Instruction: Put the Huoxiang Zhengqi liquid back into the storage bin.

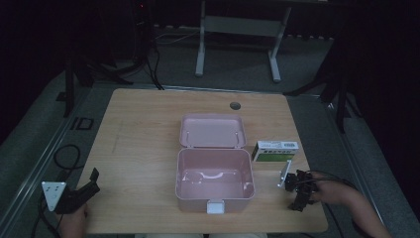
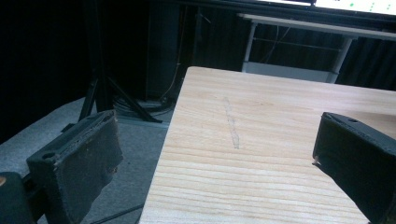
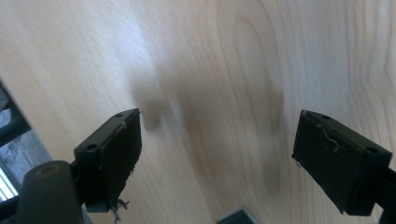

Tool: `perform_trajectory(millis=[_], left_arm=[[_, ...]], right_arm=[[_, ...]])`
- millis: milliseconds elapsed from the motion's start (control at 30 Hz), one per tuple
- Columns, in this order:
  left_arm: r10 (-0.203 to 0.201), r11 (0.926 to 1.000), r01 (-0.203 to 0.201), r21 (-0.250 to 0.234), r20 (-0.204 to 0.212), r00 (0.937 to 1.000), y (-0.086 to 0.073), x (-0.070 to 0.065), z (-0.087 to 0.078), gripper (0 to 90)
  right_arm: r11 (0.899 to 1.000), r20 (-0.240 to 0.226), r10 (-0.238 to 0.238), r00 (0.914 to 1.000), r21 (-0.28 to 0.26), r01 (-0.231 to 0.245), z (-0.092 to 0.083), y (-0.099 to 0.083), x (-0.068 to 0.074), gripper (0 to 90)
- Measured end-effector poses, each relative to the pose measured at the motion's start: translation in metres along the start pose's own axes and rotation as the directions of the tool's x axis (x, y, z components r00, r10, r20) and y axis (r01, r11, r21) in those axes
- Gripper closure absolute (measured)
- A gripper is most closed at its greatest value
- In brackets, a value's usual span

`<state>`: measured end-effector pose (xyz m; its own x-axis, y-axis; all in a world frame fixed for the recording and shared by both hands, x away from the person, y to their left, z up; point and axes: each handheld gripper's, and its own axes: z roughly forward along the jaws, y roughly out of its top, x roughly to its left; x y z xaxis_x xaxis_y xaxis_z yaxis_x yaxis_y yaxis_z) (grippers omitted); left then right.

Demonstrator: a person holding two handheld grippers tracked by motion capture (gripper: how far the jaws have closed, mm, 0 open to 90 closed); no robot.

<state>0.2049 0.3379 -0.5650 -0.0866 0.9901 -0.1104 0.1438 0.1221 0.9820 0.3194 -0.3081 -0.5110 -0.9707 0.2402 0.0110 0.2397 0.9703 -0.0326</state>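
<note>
We see a pink box (image 1: 214,181) standing open near the middle of the wooden table (image 1: 143,148), its lid (image 1: 213,131) laid back flat on the far side and a white latch (image 1: 215,207) on its near wall. Its inside looks empty, apart from reflections. Just beside its right wall lies a green-and-white carton (image 1: 275,150). The right gripper (image 1: 299,190) hovers just short of that carton, near the table's right edge; in the right gripper view its jaws stand wide apart with nothing but blurred wood grain between them (image 3: 219,144). The left gripper (image 1: 81,191) sits at the table's near left corner, well apart from the box; its jaws too are spread wide (image 2: 215,154), bare tabletop between them, a faint scratch (image 2: 232,123) ahead.
</note>
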Motion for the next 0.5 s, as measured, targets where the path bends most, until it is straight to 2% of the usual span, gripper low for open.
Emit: perform_trajectory(millis=[133, 267, 333, 433, 500], left_arm=[[0.008, 1.0, -0.008, -0.001, -0.003, 1.0, 0.0, -0.001, 0.0, 1.2], [0.004, 1.0, -0.004, -0.004, -0.003, 1.0, 0.0, 0.0, -0.001, 1.1], [0.003, 1.0, -0.003, -0.003, -0.001, 1.0, 0.0, 0.0, -0.001, 1.1], [0.004, 1.0, -0.004, -0.003, 0.0, 1.0, 0.0, 0.0, -0.001, 1.1], [0.003, 1.0, -0.003, -0.004, 0.0, 1.0, 0.0, 0.0, -0.001, 1.1]], right_arm=[[0.998, -0.005, -0.059, 0.9983, 0.004, 0.059, -0.004, 0.01, 0.003, 15.0], [0.989, 0.022, -0.148, 0.9888, 0.015, 0.147, -0.006, 0.018, 0.01, 13.4], [0.988, -0.009, -0.152, 0.9884, 0.04, 0.152, -0.008, 0.023, 0.011, 12.5], [0.99, -0.057, -0.114, 0.9918, 0.072, 0.118, -0.011, 0.032, 0.01, 12.6], [0.988, -0.022, -0.135, 0.9906, 0.076, 0.136, -0.012, 0.036, 0.012, 13.2]])
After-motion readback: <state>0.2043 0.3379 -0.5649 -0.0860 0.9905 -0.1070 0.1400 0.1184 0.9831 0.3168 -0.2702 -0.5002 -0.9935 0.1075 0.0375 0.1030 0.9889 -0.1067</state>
